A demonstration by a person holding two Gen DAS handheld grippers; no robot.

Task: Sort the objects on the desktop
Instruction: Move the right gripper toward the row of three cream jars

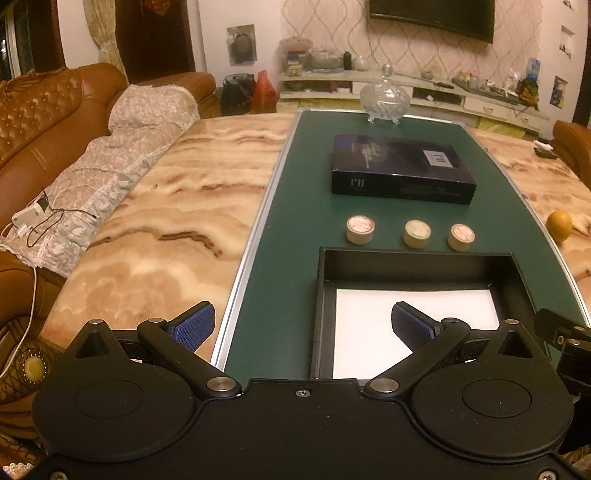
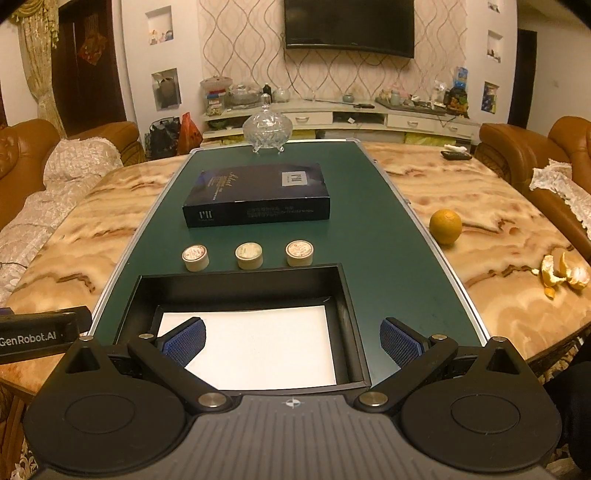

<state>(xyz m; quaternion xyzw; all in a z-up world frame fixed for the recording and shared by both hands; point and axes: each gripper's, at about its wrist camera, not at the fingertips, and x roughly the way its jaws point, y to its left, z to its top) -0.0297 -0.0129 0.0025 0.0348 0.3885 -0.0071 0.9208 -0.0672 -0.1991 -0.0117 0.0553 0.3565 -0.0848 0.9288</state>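
Just ahead of the right gripper [image 2: 291,341] lies an open black tray [image 2: 240,282] with a white sheet [image 2: 258,343] flat on its floor and nothing else in it. The gripper's blue pads [image 2: 397,341] stand wide apart, empty, one over the sheet and one past the tray's right wall. The left gripper [image 1: 303,325] hangs further left, its jaws likewise spread and empty, one pad over the sheet and the other over the marble table [image 1: 166,206].

Just beyond the tray's far wall three small round tins [image 2: 249,255] sit in a row, lids on (contents not visible). Further ahead lies a dark box [image 2: 258,194], closed, and past it a lidded glass bowl [image 2: 267,127] at the far end of the green mat [image 2: 388,240].

To the right of the right gripper, off the mat, an orange [image 2: 446,226] rests on the marble, with peel [image 2: 563,275] nearer the edge. Brown leather sofas [image 1: 48,122] flank the table; a TV [image 2: 349,27] hangs on the patterned wall ahead.
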